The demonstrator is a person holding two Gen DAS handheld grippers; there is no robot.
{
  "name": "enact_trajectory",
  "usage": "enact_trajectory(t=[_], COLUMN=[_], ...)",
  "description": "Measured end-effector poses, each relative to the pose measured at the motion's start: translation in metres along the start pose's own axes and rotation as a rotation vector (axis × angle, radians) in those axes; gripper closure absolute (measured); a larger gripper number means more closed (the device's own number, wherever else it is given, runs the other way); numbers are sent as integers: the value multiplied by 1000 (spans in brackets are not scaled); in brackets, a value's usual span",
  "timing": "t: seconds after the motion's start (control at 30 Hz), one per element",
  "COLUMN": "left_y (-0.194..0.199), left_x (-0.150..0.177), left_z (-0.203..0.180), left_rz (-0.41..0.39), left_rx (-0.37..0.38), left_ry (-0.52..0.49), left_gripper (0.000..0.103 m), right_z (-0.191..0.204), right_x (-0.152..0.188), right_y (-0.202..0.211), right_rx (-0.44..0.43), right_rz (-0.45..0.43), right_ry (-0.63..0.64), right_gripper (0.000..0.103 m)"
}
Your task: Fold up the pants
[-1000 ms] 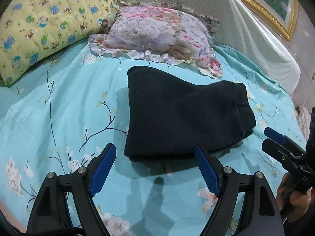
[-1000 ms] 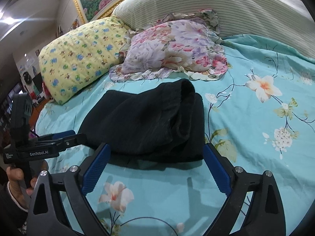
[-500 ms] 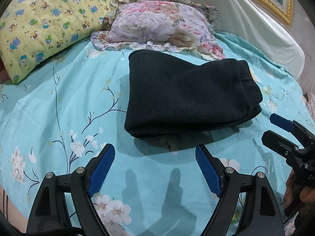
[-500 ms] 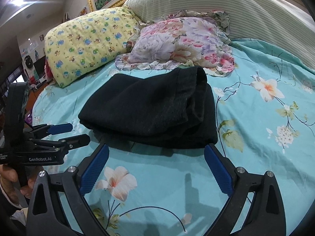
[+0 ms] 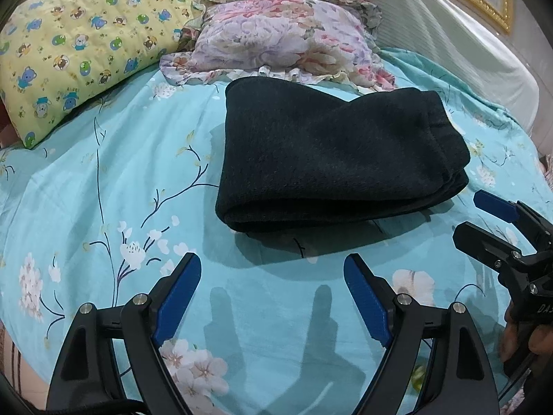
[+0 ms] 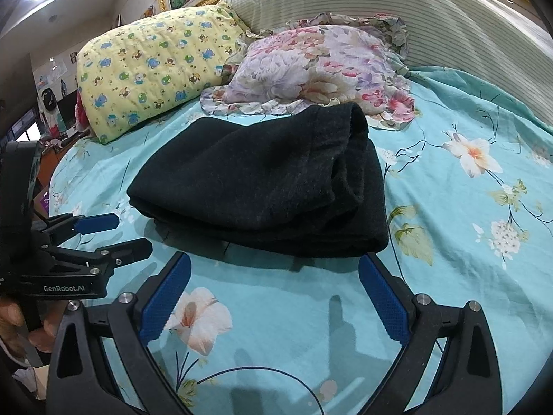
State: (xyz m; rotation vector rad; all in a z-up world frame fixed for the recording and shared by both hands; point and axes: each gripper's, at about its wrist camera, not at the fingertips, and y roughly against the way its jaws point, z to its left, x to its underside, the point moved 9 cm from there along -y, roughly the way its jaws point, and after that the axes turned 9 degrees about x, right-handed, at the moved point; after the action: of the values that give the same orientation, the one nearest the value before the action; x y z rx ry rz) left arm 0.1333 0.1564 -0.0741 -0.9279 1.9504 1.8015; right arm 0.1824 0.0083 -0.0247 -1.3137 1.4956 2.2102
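Black pants (image 5: pixel 331 159) lie folded in a compact stack on the turquoise floral bedsheet (image 5: pixel 103 180); they also show in the right wrist view (image 6: pixel 269 183). My left gripper (image 5: pixel 273 269) is open and empty, a short way in front of the stack's near edge. My right gripper (image 6: pixel 274 269) is open and empty, just in front of the stack's near right corner. The right gripper also shows at the right edge of the left wrist view (image 5: pixel 480 218), and the left gripper shows at the left of the right wrist view (image 6: pixel 128 231).
A yellow cartoon-print pillow (image 5: pixel 79 45) and a pink floral pillow (image 5: pixel 287 38) lie behind the pants. A striped padded headboard (image 6: pixel 432 17) runs along the back. A gold picture frame (image 5: pixel 484 0) hangs above. The bed's edge drops off at left (image 6: pixel 52 173).
Both grippers have drawn back from the folded pants, toward me. The pants have not moved. Both grippers stay open.
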Motion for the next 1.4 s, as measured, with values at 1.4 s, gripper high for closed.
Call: enact_trajectory(t=[1.4], left_y=[7], left_x=[-7], left_z=[-2], left_rz=[-52], left_rx=[2], left_ry=[-4], left_gripper=[17], right_z=[6], right_x=[-2], right_y=[-4], right_rx=[-7], right_rz=[-22], right_ry=[5], right_gripper=[5])
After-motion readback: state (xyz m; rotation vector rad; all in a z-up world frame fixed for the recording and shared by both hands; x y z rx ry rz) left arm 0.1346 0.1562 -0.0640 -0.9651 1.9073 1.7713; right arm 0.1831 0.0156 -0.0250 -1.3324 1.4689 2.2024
